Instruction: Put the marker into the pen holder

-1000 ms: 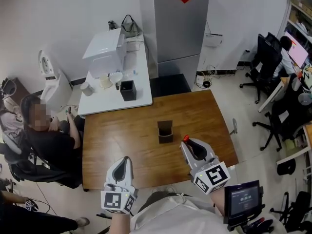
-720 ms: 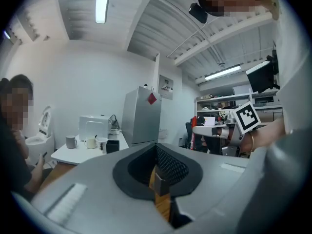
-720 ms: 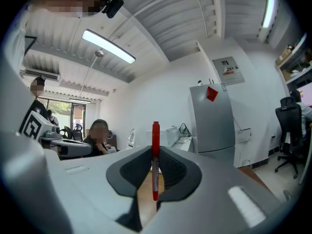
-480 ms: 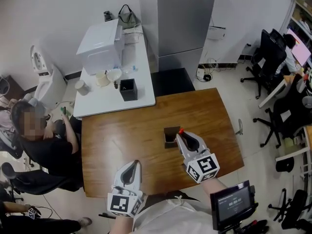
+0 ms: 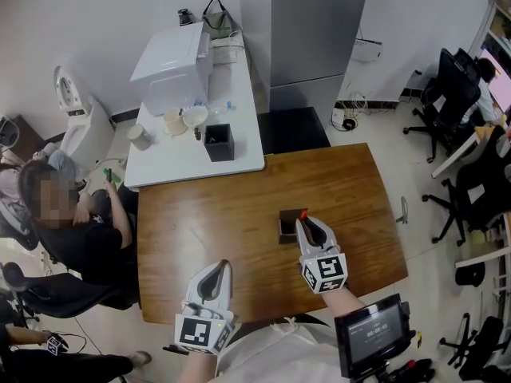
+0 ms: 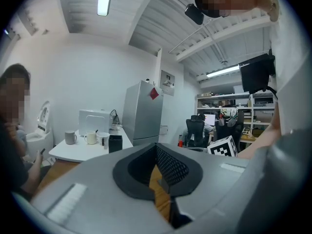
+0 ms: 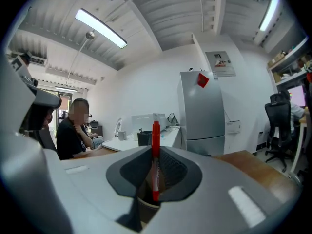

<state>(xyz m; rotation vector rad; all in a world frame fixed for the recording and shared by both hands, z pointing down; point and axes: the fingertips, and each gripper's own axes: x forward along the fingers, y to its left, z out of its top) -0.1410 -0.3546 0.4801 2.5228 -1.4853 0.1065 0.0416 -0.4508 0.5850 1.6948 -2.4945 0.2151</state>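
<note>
A dark square pen holder stands near the middle of the brown wooden table. My right gripper hovers right at its near-right edge, shut on a red marker held upright. In the right gripper view the red marker stands vertically between the pads of the right gripper, its lower end just over the pen holder's dark rim. My left gripper rests low over the table's front edge, shut and holding nothing; the left gripper shows only table through its gap.
A white side table behind carries a black box, cups and a white appliance. A seated person is at the table's left. A grey refrigerator stands at the back and office chairs at the right.
My right gripper has carried the marker forward and left, from beside the pen holder to right over its edge. The left gripper has stayed in place.
</note>
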